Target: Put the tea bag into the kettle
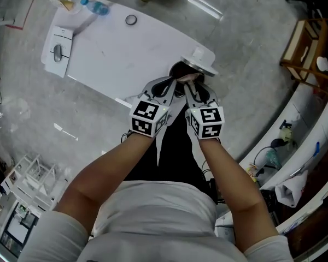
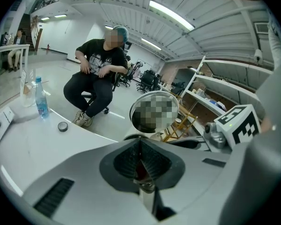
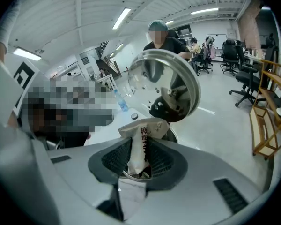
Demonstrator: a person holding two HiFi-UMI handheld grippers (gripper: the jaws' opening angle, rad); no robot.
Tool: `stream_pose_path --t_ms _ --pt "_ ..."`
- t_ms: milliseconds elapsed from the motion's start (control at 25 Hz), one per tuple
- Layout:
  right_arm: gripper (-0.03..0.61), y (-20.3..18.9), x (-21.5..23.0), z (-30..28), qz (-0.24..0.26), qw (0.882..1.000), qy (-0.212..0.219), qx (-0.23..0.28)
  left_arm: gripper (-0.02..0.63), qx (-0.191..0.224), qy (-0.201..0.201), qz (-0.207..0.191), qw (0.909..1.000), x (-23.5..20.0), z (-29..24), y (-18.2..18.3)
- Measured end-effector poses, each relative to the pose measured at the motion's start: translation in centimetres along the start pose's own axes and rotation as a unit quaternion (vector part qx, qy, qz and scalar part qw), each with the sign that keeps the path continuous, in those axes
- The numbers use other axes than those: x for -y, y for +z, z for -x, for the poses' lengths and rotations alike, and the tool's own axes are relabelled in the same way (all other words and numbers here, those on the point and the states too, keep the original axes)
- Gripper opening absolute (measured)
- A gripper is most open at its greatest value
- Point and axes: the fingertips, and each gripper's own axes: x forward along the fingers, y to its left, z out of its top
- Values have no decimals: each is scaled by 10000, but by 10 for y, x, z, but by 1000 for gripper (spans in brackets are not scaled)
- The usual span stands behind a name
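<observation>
The kettle (image 1: 198, 60) stands at the right end of the white table (image 1: 109, 53), its lid (image 3: 168, 84) tipped up over the mouth. Both grippers meet just in front of it. My right gripper (image 3: 139, 159) is shut on the tea bag (image 3: 142, 139), a white packet with red print that sticks up between the pads, just before the kettle's opening. Close to its left, my left gripper (image 2: 141, 165) has its jaws together on a small reddish scrap; I cannot tell what it is. In the head view, the gripper tips (image 1: 181, 85) hide the tea bag.
A water bottle (image 1: 96, 7) and a small round cap (image 1: 131, 19) lie at the table's far side, and a white device (image 1: 59, 51) sits at its left end. A person (image 2: 96, 76) sits beyond the table. A wooden rack (image 1: 305, 48) and cluttered shelves stand to the right.
</observation>
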Motion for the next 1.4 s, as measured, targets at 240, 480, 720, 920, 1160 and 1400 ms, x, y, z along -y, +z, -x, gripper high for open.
stream_pose_path --t_ms 240,480,720,920,1160,1400 --pt "98 -14 1 -14 -5 10000 10 43 10 -22 50 37 10000 -11 -7 -17" --pt "98 -20 2 -24 40 9999 -57 75 10 13 43 90 9999 -16 -11 -24" --pt "109 -20 3 -19 23 9999 -51 141 10 -14 60 183 9998 -9 -2 -36" --pt "129 -20 2 -19 35 9998 -88 161 10 -38 71 208 9998 -9 3 -42" --pt "178 -18 -2 -20 56 9998 -95 193 10 52 91 225 9997 -14 7 -40" --pt "179 -18 -2 -18 60 9997 -117 198 9 73 90 240 9996 -13 9 -39"
